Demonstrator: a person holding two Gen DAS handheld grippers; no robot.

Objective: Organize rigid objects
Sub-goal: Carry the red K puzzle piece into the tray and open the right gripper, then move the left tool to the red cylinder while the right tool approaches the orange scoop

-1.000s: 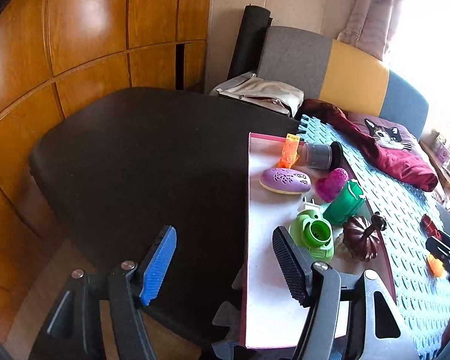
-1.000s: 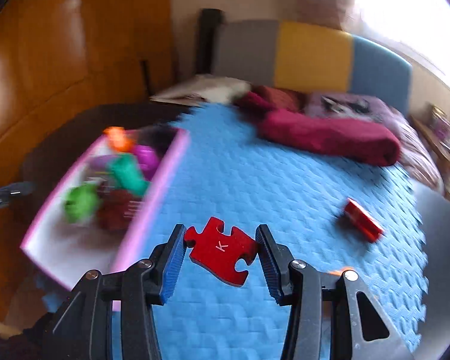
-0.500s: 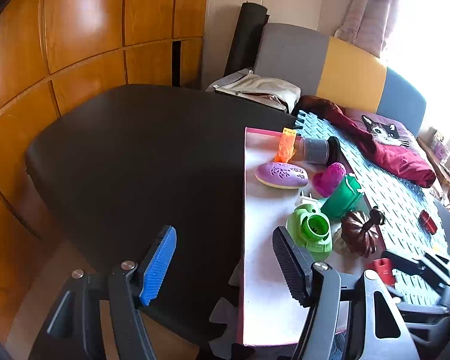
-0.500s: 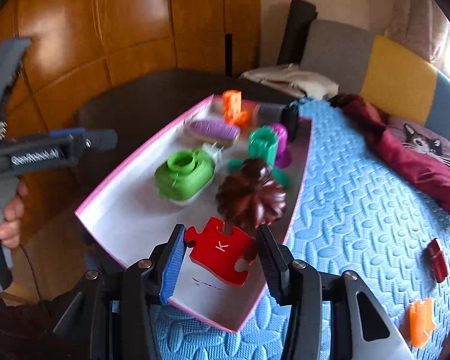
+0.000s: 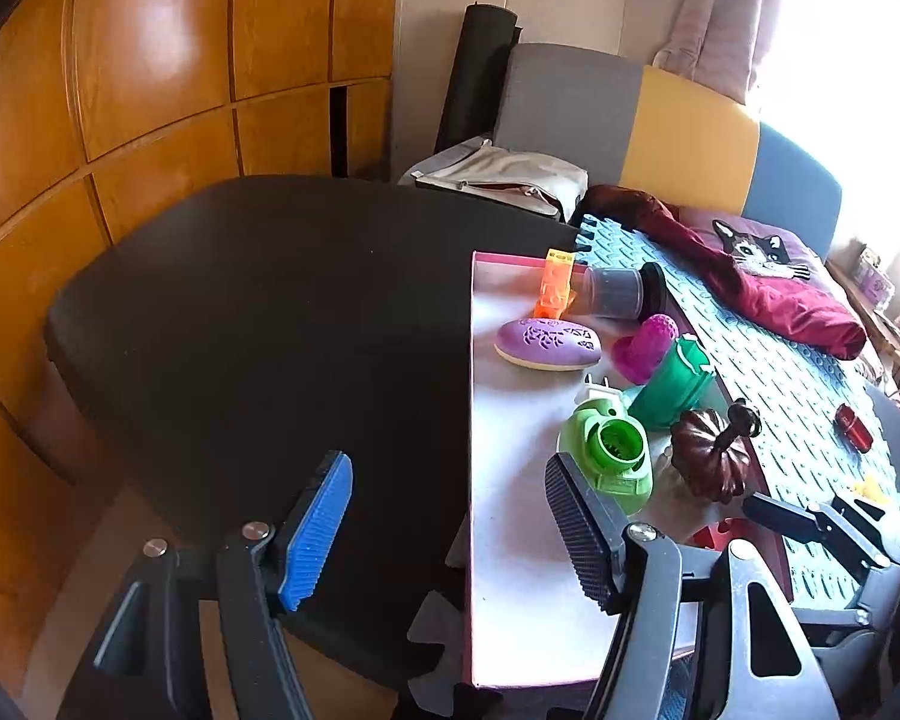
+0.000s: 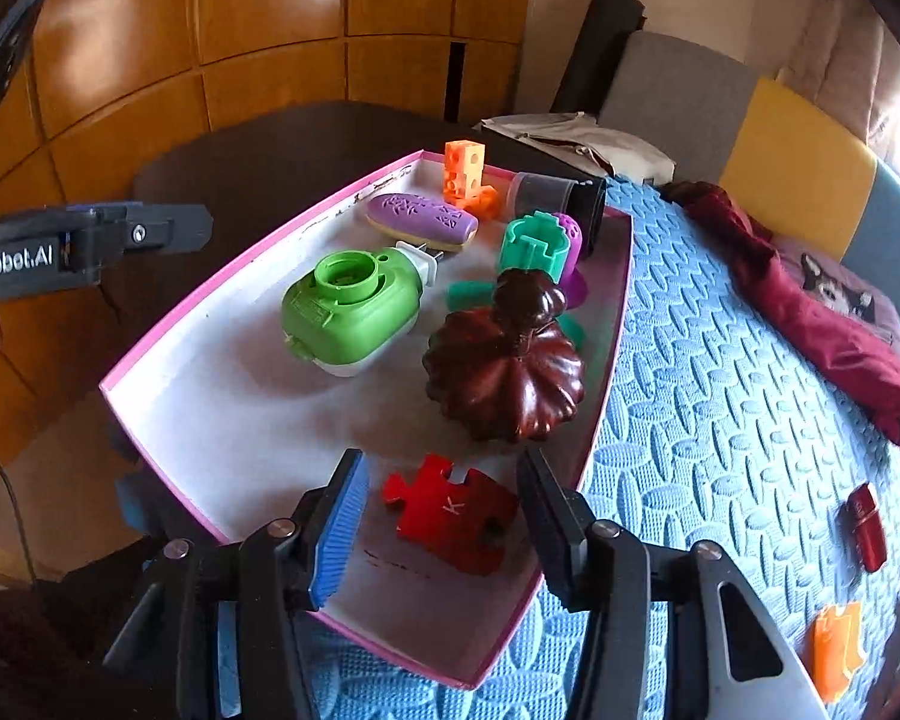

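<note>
Here the red puzzle piece [image 6: 450, 519] is seen lying flat in the pink-rimmed tray [image 6: 168, 330], between the spread fingers of the right gripper [image 6: 444, 531] and apparently untouched by either, so it is judged released there. The left gripper [image 5: 450, 531] is held spread and empty over the dark tabletop [image 5: 270, 312]; beyond the right fingers a glossy ribbed pumpkin [image 6: 504, 381] is crowded against smooth plastic toys.

The puzzle piece [image 6: 450, 519] is lying in the tray [image 6: 168, 348] at lower centre, apparently flat, pumpkin figure [image 6: 504, 384] sitting just above it.
</note>
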